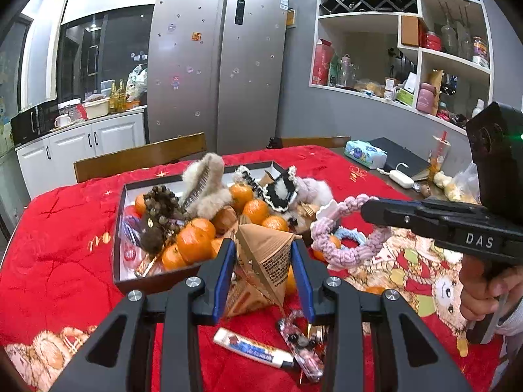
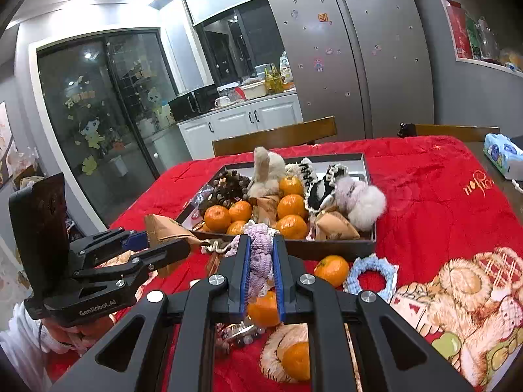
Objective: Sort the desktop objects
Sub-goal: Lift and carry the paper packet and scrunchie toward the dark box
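- Brown paper packet (image 1: 261, 261), pyramid-shaped, is clamped in the left claw (image 1: 263, 254) above the red-covered surface (image 1: 65, 245).
- Lilac knitted ring (image 2: 261, 254) is gripped by the right claw (image 2: 261, 258).
- Beyond, the tray (image 2: 369, 245) holds oranges (image 2: 291, 205).

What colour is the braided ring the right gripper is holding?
Pale lilac-pink; the braided ring shows best in the left wrist view, clamped in the right gripper.

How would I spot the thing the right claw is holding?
Start at the red blanket and the dark tray of oranges on it. Just in front of the tray, the right claw pinches a knitted ring. It is pale purple and lifted, unlike the blue ring lying flat nearby.
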Available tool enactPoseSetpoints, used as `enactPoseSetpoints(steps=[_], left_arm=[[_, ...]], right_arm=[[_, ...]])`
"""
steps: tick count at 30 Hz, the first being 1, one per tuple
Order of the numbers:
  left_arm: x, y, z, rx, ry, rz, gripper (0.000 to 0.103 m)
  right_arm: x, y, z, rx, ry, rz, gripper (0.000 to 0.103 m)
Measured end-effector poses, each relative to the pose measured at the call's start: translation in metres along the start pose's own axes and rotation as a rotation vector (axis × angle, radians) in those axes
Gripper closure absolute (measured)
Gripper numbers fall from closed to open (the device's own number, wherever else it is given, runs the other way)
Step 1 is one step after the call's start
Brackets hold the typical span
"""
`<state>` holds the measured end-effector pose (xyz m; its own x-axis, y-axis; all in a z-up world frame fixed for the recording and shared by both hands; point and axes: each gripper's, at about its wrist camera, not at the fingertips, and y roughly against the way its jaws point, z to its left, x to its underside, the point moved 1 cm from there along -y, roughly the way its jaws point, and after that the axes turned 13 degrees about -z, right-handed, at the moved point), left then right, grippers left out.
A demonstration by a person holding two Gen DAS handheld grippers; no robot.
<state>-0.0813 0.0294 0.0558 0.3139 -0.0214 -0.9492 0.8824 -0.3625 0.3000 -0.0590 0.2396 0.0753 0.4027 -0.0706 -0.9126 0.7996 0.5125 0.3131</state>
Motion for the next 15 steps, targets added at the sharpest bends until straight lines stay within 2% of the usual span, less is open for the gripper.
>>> enactPoseSetpoints(steps=[15], left_arm=[[-0.028,-0.039,0.021,-0.027,-0.030,-0.009,0.066]], right_arm=[[-0.028,-0.039,0.004,-0.009,0.017,0.019,0.090]])
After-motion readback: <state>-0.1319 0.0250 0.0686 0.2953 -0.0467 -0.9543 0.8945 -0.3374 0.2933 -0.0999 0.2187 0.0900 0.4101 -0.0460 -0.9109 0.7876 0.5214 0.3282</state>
